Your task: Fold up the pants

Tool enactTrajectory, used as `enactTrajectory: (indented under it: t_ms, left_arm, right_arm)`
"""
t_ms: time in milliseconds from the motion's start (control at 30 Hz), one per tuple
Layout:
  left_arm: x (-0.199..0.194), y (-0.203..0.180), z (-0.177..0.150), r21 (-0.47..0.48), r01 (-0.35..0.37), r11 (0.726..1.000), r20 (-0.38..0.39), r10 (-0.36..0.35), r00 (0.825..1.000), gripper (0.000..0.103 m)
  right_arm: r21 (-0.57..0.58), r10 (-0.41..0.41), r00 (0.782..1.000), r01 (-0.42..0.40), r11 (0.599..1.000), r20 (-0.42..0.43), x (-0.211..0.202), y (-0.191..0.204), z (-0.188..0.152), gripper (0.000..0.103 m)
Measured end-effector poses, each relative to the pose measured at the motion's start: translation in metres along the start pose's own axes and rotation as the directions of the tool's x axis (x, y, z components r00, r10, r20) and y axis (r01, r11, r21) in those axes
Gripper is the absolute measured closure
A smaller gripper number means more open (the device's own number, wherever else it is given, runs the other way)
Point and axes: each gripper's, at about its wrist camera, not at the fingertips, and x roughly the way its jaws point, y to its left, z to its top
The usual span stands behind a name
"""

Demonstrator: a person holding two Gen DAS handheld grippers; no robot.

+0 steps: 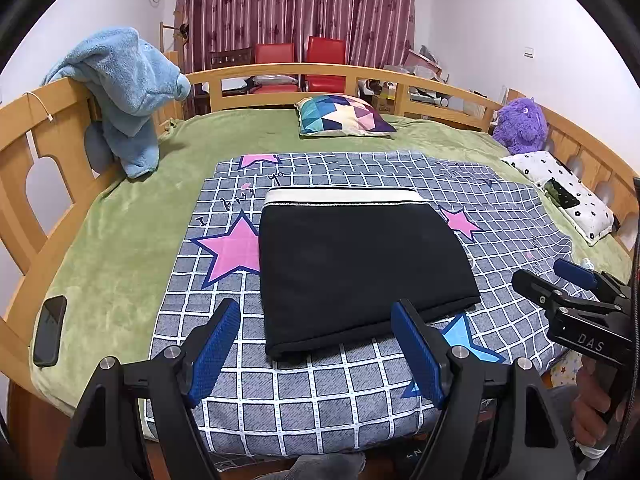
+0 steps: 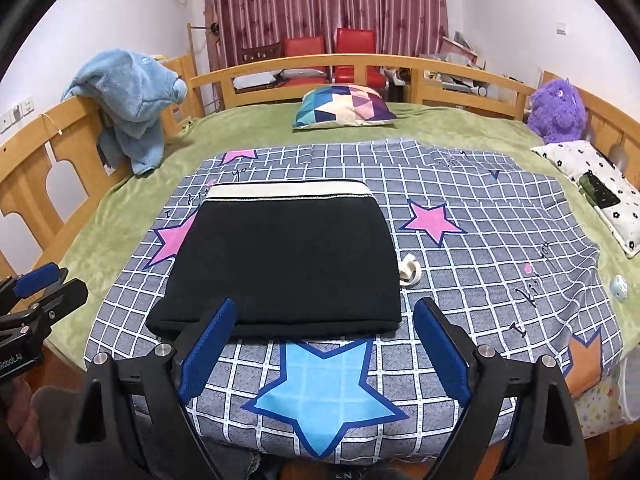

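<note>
- Left hand-held gripper (image 1: 316,344): jaws wide apart, nothing between the blue pads (image 1: 218,354). Hovers over the near edge of the bed, angled down.
- Right hand-held gripper (image 2: 324,344): jaws also spread wide, empty. Sits above the blue star print (image 2: 324,396) on the quilt.
- Each gripper shows in the other's view, off to the side; a hand (image 1: 596,404) wraps the right one's grip.
- Black pants (image 1: 356,276): folded into a flat rectangle, white waistband (image 1: 344,197) at the far edge, fold edge nearest the grippers. Neither gripper touches them.
- White drawstring loop (image 2: 410,272) pokes out at the pants' right side.
- Pants lie on a grey checked quilt (image 1: 320,400) with pink stars, spread over a green blanket (image 1: 120,240).
- Phone (image 1: 50,336) on the blanket, near left corner, well apart from the pants.
- Farther out: patchwork pillow (image 1: 344,116) at the far side, blue fleece garment (image 1: 124,92) draped over the wooden bed rail (image 1: 24,184), purple plush toy (image 1: 520,126) at the far right, flower-print pillow (image 1: 560,196) just beside it.
</note>
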Motion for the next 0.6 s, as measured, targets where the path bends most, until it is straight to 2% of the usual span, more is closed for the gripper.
enactTrajectory:
  t_ms: [600]
  left_arm:
    - [-0.0026,0.0045,0.0003,-0.020,0.006,1.000,-0.005,-0.006,1.000,0.027]
  right_arm:
    - [0.008,-0.008,1.000,0.008,1.000,-0.005,-0.0089,-0.0031,-0.0008,0.013]
